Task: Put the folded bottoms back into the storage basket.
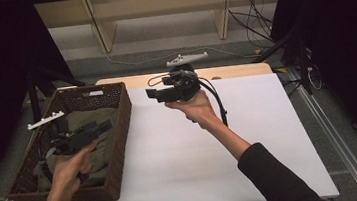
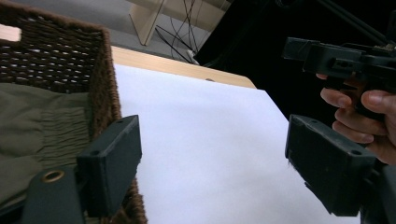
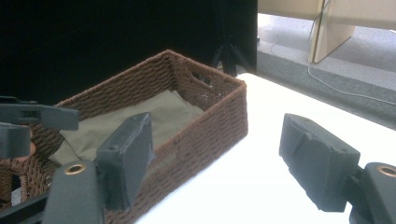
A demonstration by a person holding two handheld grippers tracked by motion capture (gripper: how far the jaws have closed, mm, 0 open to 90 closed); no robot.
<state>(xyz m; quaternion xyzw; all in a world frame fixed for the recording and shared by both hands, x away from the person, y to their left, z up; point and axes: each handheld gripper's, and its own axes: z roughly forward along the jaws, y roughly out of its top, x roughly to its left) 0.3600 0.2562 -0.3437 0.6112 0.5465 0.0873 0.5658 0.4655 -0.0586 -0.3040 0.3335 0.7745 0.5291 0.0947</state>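
Olive cloth (image 1: 95,139) lies bunched in the wicker basket (image 1: 120,116) at the worktop's (image 1: 182,155) left edge.
Left hand-held gripper (image 1: 104,126) hangs just above the cloth, jaws spread, nothing between them; right hand-held gripper (image 1: 151,94) sits over the white sheet, angled at the basket, jaws wide and empty too. The risk, I'd judge: a jaw snags the weave or pinches one thin fold, so the garment drags the basket along. Whether anything lies under the cloth is hard to tell.
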